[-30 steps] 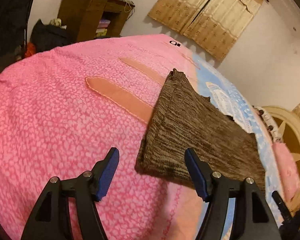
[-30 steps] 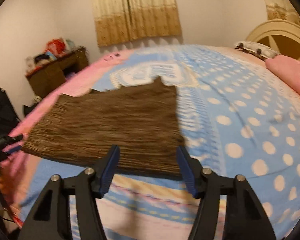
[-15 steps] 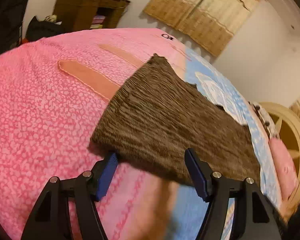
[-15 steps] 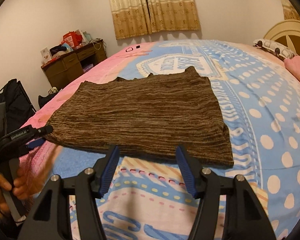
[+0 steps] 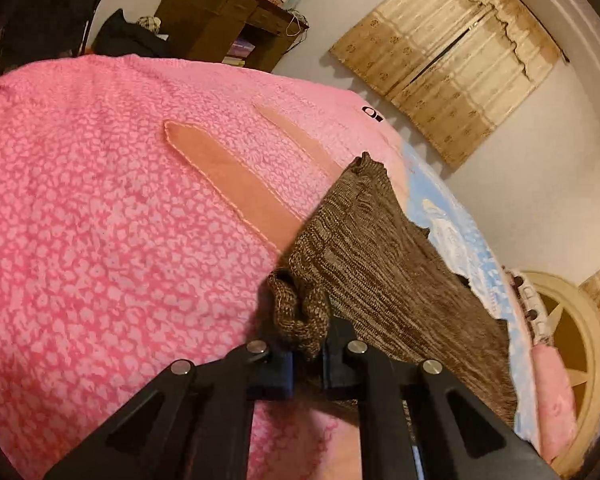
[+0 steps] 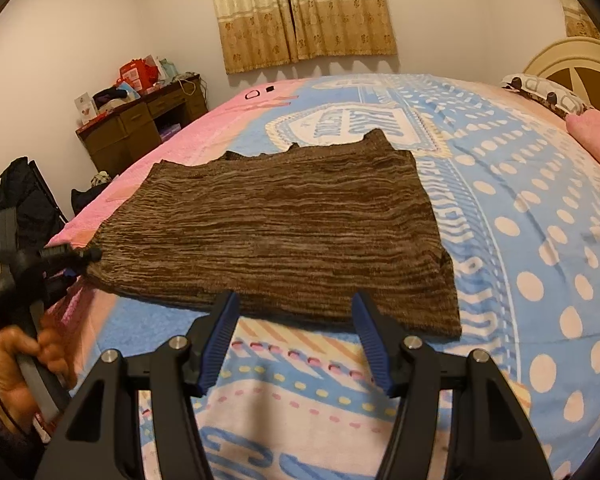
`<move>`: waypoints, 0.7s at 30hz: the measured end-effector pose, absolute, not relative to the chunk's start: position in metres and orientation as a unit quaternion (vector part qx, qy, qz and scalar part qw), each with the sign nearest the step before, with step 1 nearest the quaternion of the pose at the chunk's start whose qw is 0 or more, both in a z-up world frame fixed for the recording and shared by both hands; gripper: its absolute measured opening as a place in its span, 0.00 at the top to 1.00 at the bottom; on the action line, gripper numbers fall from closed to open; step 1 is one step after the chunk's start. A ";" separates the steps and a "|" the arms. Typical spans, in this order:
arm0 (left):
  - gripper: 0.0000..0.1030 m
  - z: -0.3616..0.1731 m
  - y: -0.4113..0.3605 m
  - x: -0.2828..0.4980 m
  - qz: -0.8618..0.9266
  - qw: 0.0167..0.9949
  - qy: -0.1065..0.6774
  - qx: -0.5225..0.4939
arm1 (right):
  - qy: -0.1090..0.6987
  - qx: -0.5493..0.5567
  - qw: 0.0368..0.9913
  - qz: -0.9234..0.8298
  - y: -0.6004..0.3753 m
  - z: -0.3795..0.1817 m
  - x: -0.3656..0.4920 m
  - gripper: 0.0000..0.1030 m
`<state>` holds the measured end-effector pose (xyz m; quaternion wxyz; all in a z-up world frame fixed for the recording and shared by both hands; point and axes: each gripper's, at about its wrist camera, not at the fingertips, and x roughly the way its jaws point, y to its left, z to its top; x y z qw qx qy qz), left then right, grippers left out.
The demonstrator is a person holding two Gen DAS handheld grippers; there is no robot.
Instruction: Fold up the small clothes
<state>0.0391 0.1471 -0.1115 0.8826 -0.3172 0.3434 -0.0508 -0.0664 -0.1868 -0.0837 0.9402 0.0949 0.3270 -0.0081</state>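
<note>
A brown striped knit garment (image 6: pixel 284 232) lies spread flat on the bed. My left gripper (image 5: pixel 306 364) is shut on its near left corner, and the knit (image 5: pixel 380 264) bunches up between the blue pads. In the right wrist view that same left gripper (image 6: pixel 88 258) pinches the corner at the left edge, held by a person's hand (image 6: pixel 16 364). My right gripper (image 6: pixel 296 320) stands open at the garment's front hem. Its fingertips (image 6: pixel 224 312) reach the hem's edge and nothing is pressed between them.
The bed carries a pink fleece blanket (image 5: pixel 100 220) on the left and a blue dotted cover (image 6: pixel 540 240) on the right. A pink pillow (image 6: pixel 596 136) and a cream headboard (image 6: pixel 572 64) sit far right. A cluttered wooden desk (image 6: pixel 136 128) stands by the wall.
My left gripper's jaws have closed on the garment's corner, which now bunches between them. The right gripper has stayed open at the front hem.
</note>
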 end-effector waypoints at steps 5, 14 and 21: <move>0.91 -0.109 0.145 0.038 -0.045 0.890 0.338 -0.303 | 0.322 0.091 0.942 0.019 -0.176 -0.059 -0.030 0.36; 0.91 -0.115 0.149 0.035 -0.052 0.891 0.324 -0.315 | 0.335 0.122 0.926 0.121 -0.092 -0.031 0.116 0.15; 0.91 -0.117 0.153 0.028 -0.057 0.892 0.316 -0.318 | 0.404 0.078 0.904 0.119 -0.004 -0.072 0.211 0.15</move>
